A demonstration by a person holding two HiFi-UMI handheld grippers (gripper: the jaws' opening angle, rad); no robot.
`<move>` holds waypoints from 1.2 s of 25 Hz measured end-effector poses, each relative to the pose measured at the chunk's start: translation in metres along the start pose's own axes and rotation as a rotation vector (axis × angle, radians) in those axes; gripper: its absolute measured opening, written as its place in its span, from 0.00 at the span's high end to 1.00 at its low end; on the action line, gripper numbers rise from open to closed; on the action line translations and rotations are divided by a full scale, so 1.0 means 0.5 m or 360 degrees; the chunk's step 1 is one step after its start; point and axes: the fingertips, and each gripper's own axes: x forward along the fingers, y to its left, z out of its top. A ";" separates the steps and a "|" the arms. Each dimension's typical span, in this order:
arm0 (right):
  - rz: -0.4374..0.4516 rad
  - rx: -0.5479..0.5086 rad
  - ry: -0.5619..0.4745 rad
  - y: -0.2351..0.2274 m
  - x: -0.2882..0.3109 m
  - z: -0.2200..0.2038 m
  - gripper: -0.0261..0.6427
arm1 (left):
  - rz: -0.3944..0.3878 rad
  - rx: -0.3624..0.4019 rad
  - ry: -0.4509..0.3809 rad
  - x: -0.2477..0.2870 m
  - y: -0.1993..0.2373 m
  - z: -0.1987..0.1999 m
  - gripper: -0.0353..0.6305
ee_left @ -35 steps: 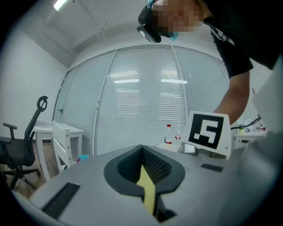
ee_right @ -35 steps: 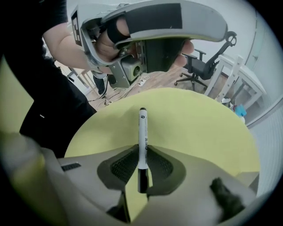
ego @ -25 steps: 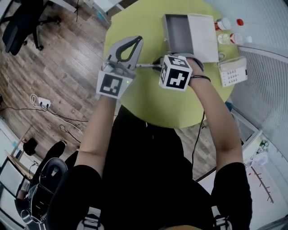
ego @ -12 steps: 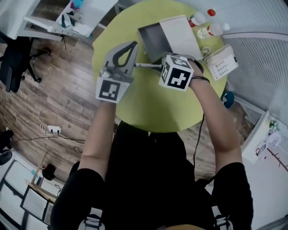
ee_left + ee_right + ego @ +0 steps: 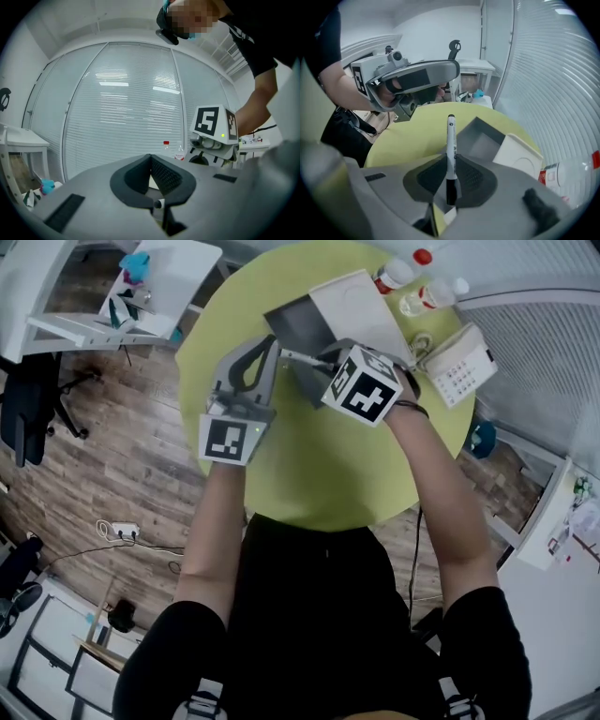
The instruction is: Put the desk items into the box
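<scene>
Box on table, bottles behind

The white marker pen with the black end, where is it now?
In the right gripper view, the white marker pen is clamped by the right gripper, pointing toward the open grey box on the yellow-green round table.

The left gripper has its jaws closed tip to tip, with nothing between the dark ribbed pads. Beyond them stand two bottles (one red-capped) before white window blinds. A marker cube hangs at right, below a person's arm.
</scene>
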 end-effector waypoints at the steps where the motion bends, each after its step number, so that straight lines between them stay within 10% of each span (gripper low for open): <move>1: -0.0006 0.0019 -0.0007 -0.004 0.005 -0.004 0.86 | -0.0005 0.0004 0.0008 0.003 -0.004 -0.006 0.93; 30: -0.0249 0.0086 0.0264 -0.023 0.126 -0.104 0.86 | -0.0034 -0.0022 0.0053 0.020 -0.026 -0.099 0.93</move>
